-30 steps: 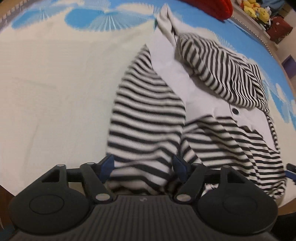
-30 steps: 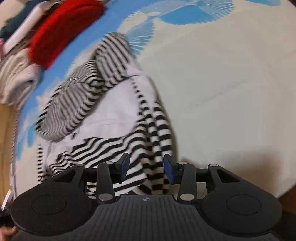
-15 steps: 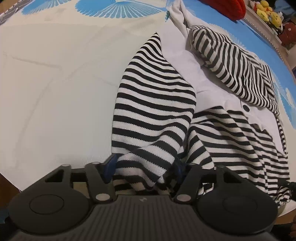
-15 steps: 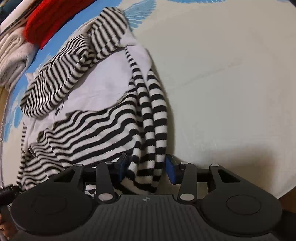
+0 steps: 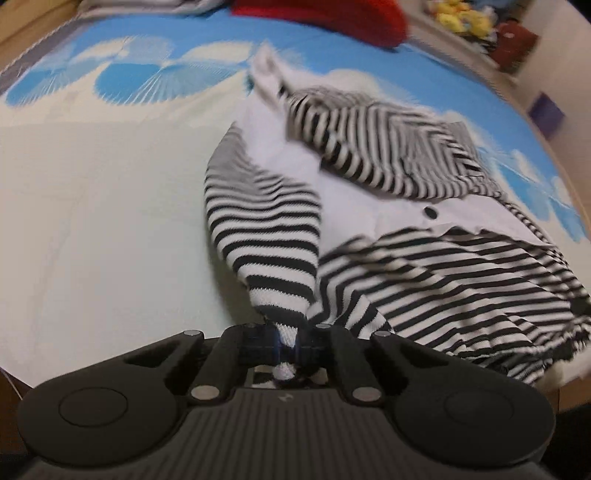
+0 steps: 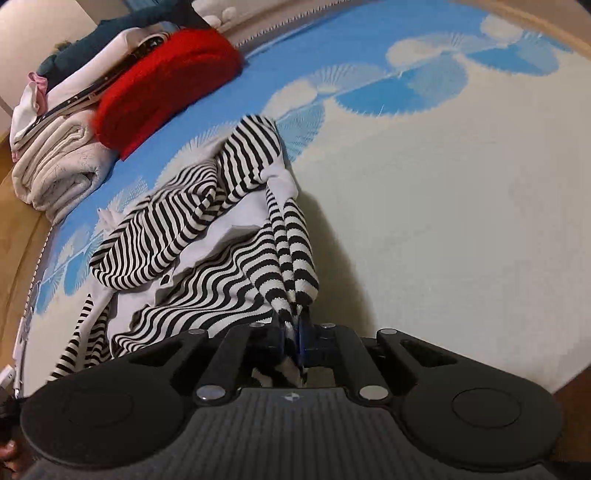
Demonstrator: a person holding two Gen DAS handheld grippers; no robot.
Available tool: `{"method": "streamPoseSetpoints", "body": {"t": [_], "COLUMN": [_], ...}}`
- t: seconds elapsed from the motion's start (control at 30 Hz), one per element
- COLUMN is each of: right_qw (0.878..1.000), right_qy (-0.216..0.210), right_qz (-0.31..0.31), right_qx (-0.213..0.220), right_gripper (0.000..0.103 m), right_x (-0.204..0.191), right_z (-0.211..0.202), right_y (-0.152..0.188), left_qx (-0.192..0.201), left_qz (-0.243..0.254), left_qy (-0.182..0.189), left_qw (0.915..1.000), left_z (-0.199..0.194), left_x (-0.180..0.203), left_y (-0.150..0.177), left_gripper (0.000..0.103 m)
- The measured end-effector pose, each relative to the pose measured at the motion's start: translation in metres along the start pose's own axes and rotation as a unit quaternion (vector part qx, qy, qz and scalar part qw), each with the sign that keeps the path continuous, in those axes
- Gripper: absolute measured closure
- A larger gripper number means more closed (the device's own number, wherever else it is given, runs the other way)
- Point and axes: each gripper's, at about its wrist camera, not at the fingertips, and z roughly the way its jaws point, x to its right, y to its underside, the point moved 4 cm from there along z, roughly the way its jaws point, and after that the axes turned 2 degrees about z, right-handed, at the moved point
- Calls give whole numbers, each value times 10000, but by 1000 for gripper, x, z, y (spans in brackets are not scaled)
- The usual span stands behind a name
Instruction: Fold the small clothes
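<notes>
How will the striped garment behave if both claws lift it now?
Likely floppy: the striped garment bunches to a narrow tail at the left claw and the right claw. Probably light, and the knit looks grippy, so slipping seems unlikely.

Both jaws now seemingly clamping garment (image 5: 273, 236).

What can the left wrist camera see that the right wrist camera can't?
Only the left wrist view shows the yellow plush toys, a black button on the garment, and the left gripper pinching striped cloth. Only the right wrist view shows the folded cream blanket, the stacked clothes behind it, and the right gripper pinching another striped edge. Both show the striped garment, the red cloth and the blue-and-cream bedcover.
</notes>
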Motion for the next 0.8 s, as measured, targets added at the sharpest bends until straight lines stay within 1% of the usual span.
{"method": "streamPoseSetpoints", "body": {"t": [0.1,0.3,0.4,0.47,0.53,0.57,0.6,0.67,0.7,0.77,0.8], "right_qw": [10000,9993,9991,9989,9984,9980,9974,9967,9964,9976,9981], "right_qy": [4,-115,-122,-132,-229,-297,-377,-441,-497,-505,-508], "right_qz": [-90,-284,-236,-258,-288,-340,-425,-536,-563,-358,-292], "right_qx": [-27,-233,-320,-364,-429,-438,-441,-430,-405,-301,-190], "right_gripper": [97,97,97,97,97,97,97,98,98,97,95], "right_x": [6,15,20,20,15,10,5,-2,-3,-2,-8], "right_z": [-25,-78,-98,-103,-101,-99,-92,-75,-61,-21,-6], "right_y": [5,30,37,35,24,17,2,-30,-51,-101,-118], "left_qx": [16,-194,-299,-355,-348,-336,-327,-338,-375,-409,-377], "left_qz": [194,454,585,649,712,762,789,744,589,2,-391], "left_qy": [180,617,834,953,1076,1144,1165,1161,1201,1412,1562], "left_qw": [9996,9969,9943,9927,9910,9899,9895,9899,9903,9891,9862], "left_z": [-25,-72,-86,-90,-90,-85,-81,-62,-49,-19,-4], "left_x": [6,7,7,6,6,6,6,2,-2,-13,-20], "left_y": [8,36,47,43,29,14,0,-41,-62,-112,-134], "left_gripper": [97,97,97,97,97,97,97,97,97,95,87]}}
